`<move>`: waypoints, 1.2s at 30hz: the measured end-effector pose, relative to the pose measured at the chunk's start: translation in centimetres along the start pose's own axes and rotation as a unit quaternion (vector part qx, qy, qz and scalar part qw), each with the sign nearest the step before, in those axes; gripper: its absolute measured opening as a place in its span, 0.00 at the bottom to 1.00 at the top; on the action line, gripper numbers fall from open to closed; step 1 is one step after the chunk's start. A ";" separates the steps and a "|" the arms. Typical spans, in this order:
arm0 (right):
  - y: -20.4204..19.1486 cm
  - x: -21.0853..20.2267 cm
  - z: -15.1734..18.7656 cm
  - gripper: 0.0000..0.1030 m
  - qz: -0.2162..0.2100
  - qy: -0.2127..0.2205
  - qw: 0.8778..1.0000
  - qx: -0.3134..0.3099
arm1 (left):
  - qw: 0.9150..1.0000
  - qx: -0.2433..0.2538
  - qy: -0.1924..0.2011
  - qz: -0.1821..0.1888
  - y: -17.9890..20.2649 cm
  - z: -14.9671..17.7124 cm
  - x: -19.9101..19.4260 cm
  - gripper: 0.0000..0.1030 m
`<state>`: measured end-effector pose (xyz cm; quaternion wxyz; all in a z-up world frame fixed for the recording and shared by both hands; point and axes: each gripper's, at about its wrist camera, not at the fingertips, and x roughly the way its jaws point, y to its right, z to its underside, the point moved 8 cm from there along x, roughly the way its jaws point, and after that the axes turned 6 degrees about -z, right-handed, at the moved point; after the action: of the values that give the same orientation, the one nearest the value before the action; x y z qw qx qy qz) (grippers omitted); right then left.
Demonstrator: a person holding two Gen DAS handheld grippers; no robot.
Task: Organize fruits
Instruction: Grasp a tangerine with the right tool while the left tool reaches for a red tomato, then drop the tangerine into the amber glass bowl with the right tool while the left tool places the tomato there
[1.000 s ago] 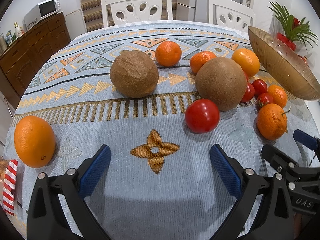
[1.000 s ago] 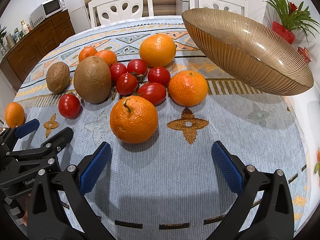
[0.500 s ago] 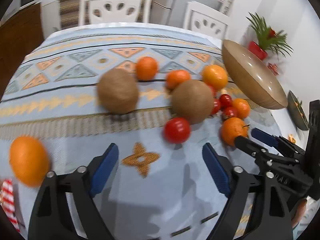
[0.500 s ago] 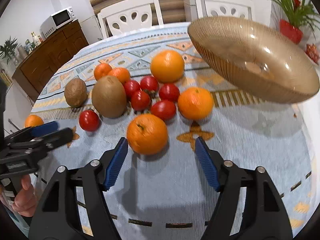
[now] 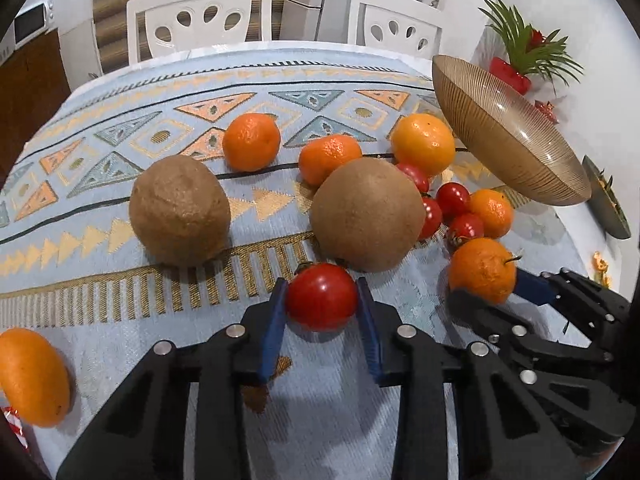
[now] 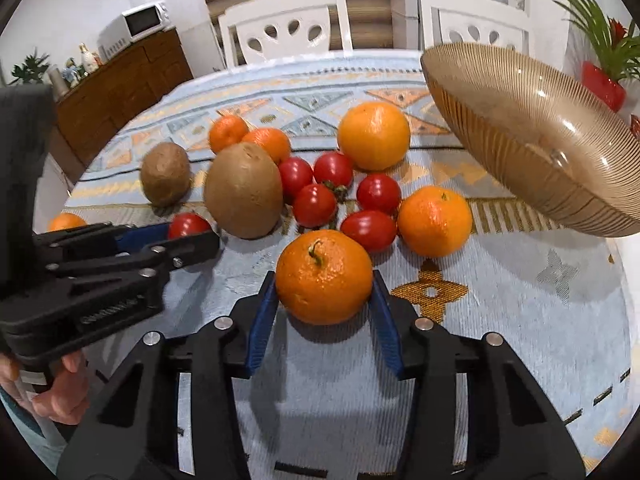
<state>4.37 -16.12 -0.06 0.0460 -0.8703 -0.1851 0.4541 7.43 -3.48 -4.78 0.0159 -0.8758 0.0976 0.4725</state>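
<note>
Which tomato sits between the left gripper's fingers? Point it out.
The lone tomato in front of the big brown fruit, flanked by the left gripper. The other tomatoes cluster behind that fruit.

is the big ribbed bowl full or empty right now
Empty. The right wrist view looks through the amber glass bowl and no fruit lies inside; the fruit is all on the tablecloth.

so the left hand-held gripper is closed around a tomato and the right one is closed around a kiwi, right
Not quite. The right hand-held gripper has its fingers either side of an orange, stem up, not a kiwi; the right wrist view shows this. The nearer kiwi sits untouched further back on the tablecloth. The rest holds: the left hand-held gripper is closed around a tomato.
</note>
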 end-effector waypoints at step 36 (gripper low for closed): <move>16.7 -9.8 -5.0 0.54 0.129 0.044 0.987 0.085 | 0.993 0.061 0.049 0.090 17.1 -11.1 -0.5 0.55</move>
<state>7.99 -34.73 6.29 0.0691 -0.8989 -0.0292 0.4317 13.16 -21.51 2.84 0.0218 -0.8827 0.2055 0.4220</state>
